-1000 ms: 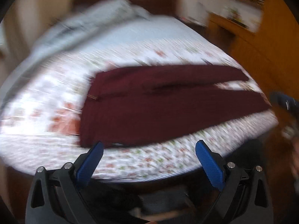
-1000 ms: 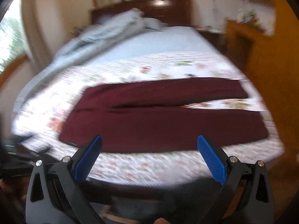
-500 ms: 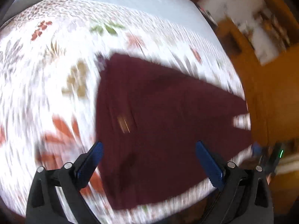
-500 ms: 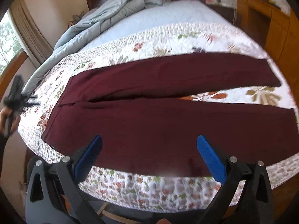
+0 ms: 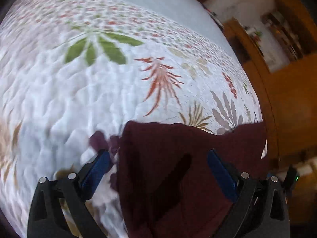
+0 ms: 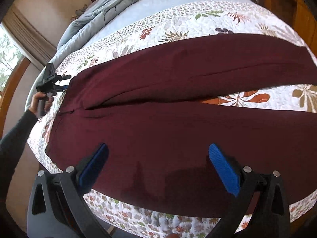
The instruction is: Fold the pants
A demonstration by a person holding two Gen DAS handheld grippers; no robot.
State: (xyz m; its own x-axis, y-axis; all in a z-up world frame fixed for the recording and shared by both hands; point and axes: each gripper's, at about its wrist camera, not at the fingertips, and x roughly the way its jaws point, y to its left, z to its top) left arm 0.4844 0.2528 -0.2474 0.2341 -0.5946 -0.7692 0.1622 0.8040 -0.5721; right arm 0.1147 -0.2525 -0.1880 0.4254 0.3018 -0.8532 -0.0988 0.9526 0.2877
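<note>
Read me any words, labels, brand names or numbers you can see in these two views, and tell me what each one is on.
None can be read.
Maroon pants: no label or tag shows.
Floral quilt: leaf and flower print only, no lettering.
Left gripper and right gripper: no markings on the blue pads or black frames.
Wooden shelves: items there are too blurred and small to read.

Pants (image 6: 178, 127): matt maroon woven cloth, smooth. Quilt (image 5: 79, 91): white cotton-like cloth, stitched and puckered, printed with leaves. Blanket (image 6: 111, 8): soft pale-blue padded cloth. Left gripper (image 5: 158, 170) and right gripper (image 6: 158, 164): matt black plastic, ribbed blue pads (image 6: 223, 170), shiny metal pins. Cabinet (image 5: 293, 103): glossy wood.
</note>
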